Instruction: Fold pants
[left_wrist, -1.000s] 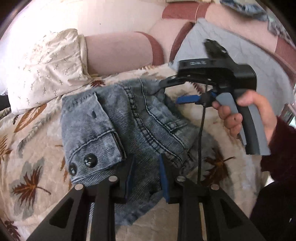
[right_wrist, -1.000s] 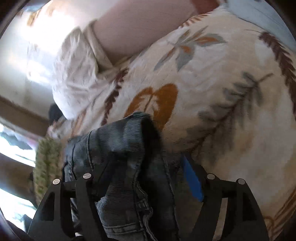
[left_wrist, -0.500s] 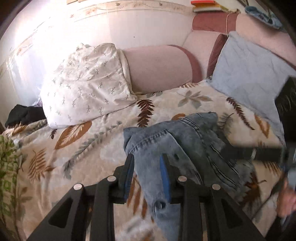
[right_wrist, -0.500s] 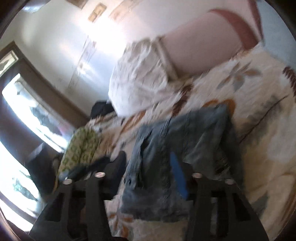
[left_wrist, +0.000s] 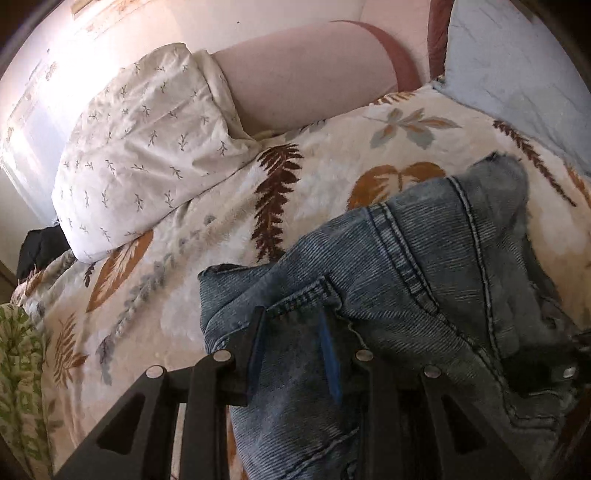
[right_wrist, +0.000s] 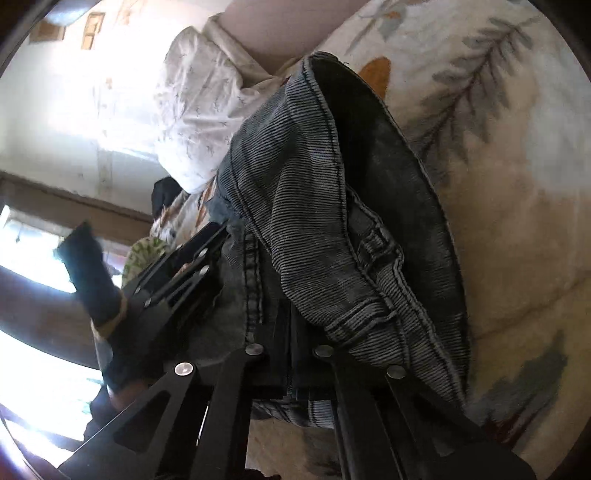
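Note:
Blue denim pants (left_wrist: 424, 266) lie bunched on a leaf-patterned blanket (left_wrist: 177, 295). In the left wrist view my left gripper (left_wrist: 291, 321) is shut on a fold of denim near a seam, with cloth filling the gap between its blue pads. The right wrist view shows my right gripper (right_wrist: 291, 336) shut on the pants (right_wrist: 295, 184) near the waistband, with denim draped over its fingers. My left gripper (right_wrist: 216, 232) shows at the left of that view, buried in the same bundle and held by a hand. A dark part of the right gripper (left_wrist: 565, 369) shows at the right edge of the left wrist view.
A white sprigged pillow (left_wrist: 140, 147) and a pink bolster (left_wrist: 314, 70) lie at the far end. A pale blue cushion (left_wrist: 517, 74) is at the far right. Green patterned cloth (left_wrist: 18, 369) and a dark bundle (left_wrist: 40, 247) sit at the left edge.
The right jaws went from wide around the denim to shut on it. Both grippers swung up and back down toward the blanket, carrying the pants, which are now bunched between them.

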